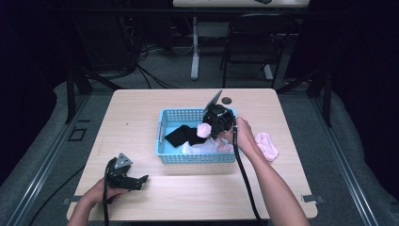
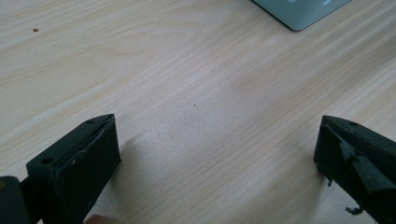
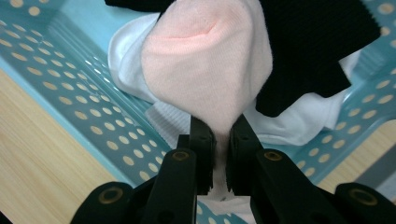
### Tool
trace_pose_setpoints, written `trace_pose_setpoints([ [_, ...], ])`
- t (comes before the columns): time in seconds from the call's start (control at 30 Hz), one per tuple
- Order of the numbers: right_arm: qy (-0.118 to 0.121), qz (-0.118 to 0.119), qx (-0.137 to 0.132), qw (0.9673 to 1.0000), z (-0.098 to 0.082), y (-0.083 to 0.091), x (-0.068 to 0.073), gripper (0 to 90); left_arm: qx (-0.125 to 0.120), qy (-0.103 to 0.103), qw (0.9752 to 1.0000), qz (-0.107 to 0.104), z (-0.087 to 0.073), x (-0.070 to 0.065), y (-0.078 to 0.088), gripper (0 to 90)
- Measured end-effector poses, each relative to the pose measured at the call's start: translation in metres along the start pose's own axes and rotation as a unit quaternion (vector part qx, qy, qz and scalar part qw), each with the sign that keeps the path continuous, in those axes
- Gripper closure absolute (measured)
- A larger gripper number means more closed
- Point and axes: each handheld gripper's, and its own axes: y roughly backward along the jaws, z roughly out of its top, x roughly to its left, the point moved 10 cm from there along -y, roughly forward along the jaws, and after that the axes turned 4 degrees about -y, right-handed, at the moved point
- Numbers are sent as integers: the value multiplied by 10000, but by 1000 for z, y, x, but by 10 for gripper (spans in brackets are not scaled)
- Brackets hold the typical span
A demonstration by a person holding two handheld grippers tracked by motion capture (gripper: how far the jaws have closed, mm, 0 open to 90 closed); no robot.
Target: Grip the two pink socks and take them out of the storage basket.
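Wooden table (image 1: 141, 122), right gripper (image 3: 220, 135) pinching soft pink sock (image 3: 208, 60), left gripper (image 2: 217, 154) fingers spread.

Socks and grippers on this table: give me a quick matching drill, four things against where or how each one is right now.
Things:
1. pink sock
2. second pink sock
3. black sock
4. left gripper

States:
A. lying in the blue basket
B. open, low over the bare table
C. pinched in the right gripper above the basket
D. on the table, right of the basket

Pairs: 1-C, 2-D, 3-A, 4-B
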Motion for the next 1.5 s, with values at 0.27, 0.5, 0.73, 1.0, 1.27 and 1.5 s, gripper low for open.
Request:
trace_pose_setpoints([
  [0.27,92,-24,-89,9999,6,21,4,827,1,-3,10000,2,0,0,0,1],
  [0.5,121,-38,-174,9998,9,33,9,827,0,-3,10000,2,0,0,0,1],
  [0.73,144,-56,-203,9997,11,45,8,827,-4,-12,10000,3,0,0,0,1],
  [1.0,156,-97,-289,9994,11,68,5,827,1,-5,10000,3,0,0,0,1],
  [1.27,89,-140,-386,9991,7,88,-2,827,-5,-7,10000,5,0,0,0,2],
  [1.5,22,-236,-566,9981,0,113,-14,827,-6,4,10000,5,0,0,0,1],
])
